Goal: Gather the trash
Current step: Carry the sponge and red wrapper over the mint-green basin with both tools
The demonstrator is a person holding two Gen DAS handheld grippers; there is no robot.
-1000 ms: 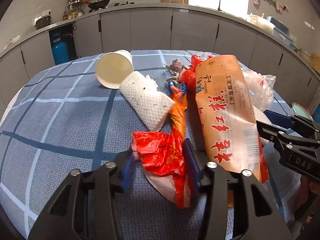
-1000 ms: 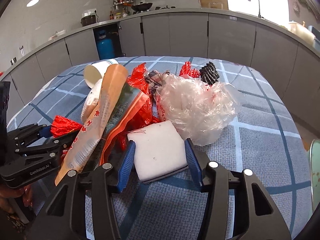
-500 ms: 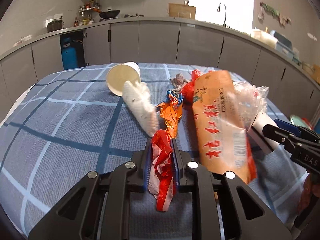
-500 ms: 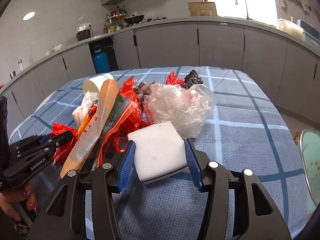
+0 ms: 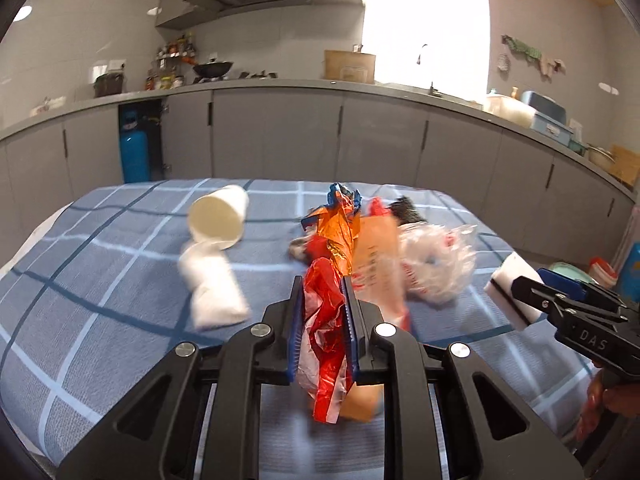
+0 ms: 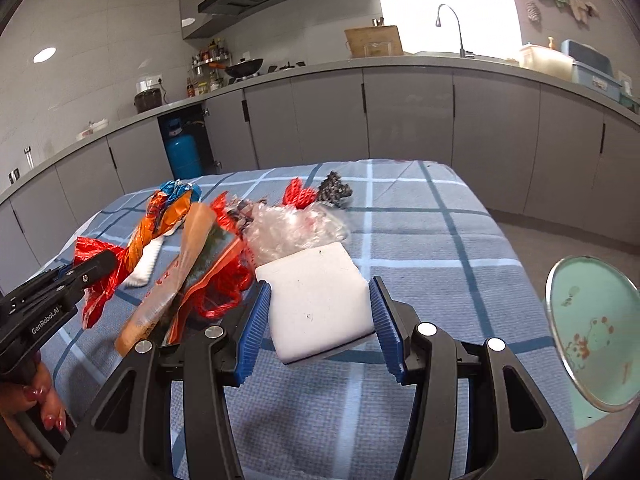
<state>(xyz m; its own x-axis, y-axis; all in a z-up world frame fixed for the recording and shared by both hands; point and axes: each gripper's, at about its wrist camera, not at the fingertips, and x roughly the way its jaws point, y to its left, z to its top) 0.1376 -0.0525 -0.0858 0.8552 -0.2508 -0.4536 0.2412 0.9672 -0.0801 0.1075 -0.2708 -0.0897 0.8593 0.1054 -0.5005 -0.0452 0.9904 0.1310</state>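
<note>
My left gripper (image 5: 322, 286) is shut on a red and orange snack wrapper (image 5: 332, 264), lifted off the blue checked tablecloth (image 5: 100, 280); the same wrapper (image 6: 148, 228) shows at the left of the right wrist view. My right gripper (image 6: 320, 284) is shut on a white foam block (image 6: 320, 300), raised above the cloth; the block (image 5: 506, 288) also appears at the right of the left wrist view. On the table lie a paper cup (image 5: 218, 222), a white roll (image 5: 214, 292), a long orange packet (image 6: 168, 280) and a crumpled clear bag (image 6: 296, 228).
Red net (image 6: 298, 194) and a dark mesh piece (image 6: 336, 192) lie at the far side of the pile. A round green lid (image 6: 592, 332) stands off the table's right edge. Grey cabinets (image 6: 400, 120) and a blue gas cylinder (image 6: 182, 156) lie beyond.
The left jaws closed on the red wrapper and lifted it off the cloth. The right gripper rose with the foam block and drew back from the pile.
</note>
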